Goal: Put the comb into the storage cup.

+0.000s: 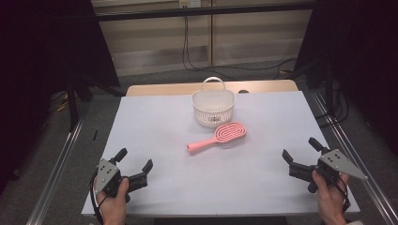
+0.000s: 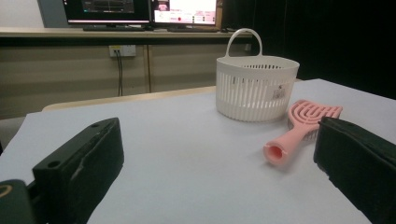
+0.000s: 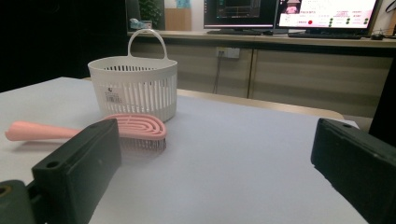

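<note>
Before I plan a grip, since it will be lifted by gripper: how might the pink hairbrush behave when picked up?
The pink hairbrush looks like rigid moulded plastic, so it probably stays stiff. Its open, slotted head suggests it is light. The handle tapers and looks smooth, so it might slip or pivot between the pads; lying flat beside the white basket, it seems unlikely to roll.

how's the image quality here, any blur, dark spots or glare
High view: table evenly lit, surroundings dark, pink hairbrush and white basket fairly sharp. Left gripper view: near black fingers soft, basket crisp. Right gripper view: monitor washed out by glare, brush in focus.
</note>
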Demonstrator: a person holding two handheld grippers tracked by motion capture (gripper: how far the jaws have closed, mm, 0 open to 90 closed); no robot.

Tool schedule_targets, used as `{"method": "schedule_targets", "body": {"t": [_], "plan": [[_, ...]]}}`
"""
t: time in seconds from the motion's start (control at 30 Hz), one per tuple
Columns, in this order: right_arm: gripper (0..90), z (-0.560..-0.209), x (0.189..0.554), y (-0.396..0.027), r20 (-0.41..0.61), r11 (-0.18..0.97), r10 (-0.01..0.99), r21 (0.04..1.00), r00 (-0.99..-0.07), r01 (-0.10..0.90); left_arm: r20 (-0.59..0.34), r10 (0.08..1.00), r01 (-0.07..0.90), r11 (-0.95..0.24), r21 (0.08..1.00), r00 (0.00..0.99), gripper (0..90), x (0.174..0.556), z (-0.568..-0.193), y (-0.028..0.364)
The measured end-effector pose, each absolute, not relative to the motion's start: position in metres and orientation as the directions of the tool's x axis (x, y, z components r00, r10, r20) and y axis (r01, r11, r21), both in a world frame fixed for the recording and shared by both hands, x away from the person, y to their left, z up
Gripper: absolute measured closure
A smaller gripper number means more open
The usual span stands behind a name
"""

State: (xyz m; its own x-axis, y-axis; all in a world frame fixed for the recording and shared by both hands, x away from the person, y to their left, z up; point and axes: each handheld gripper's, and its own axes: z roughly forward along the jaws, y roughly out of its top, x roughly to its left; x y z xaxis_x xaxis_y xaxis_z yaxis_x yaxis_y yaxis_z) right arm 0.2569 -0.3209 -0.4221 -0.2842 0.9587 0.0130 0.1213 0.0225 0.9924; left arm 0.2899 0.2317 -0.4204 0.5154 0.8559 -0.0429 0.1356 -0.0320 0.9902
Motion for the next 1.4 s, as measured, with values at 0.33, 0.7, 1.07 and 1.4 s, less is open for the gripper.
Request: {"method": "schedule_targets", "body": {"t": [0.33, 0.7, 1.07, 1.4], "plan": [[0.0, -0.423, 0.256, -0.317, -0.006, 0.046, 0.934, 0.994, -0.358, 0.104, -0.04, 0.857, 0.137, -0.036, 0.99, 0.513, 1.7, 0.29, -0.42, 0.231], [0.0, -0.423, 0.26, -0.31, 0.0, 0.049, 0.893, 0.994, -0.449, 0.099, -0.038, 0.865, 0.131, -0.032, 0.991, 0.501, 1.6, 0.288, -0.419, 0.235], [0.6, -0.422, 0.262, -0.297, -0.001, 0.057, 0.867, 0.994, -0.499, 0.097, -0.031, 0.858, 0.128, -0.041, 0.991, 0.513, 1.7, 0.289, -0.419, 0.234], [1.4, -0.42, 0.274, -0.283, -0.012, 0.075, 0.839, 0.993, -0.544, 0.094, -0.035, 0.855, 0.128, -0.037, 0.991, 0.517, 1.7, 0.289, -0.419, 0.233]]}}
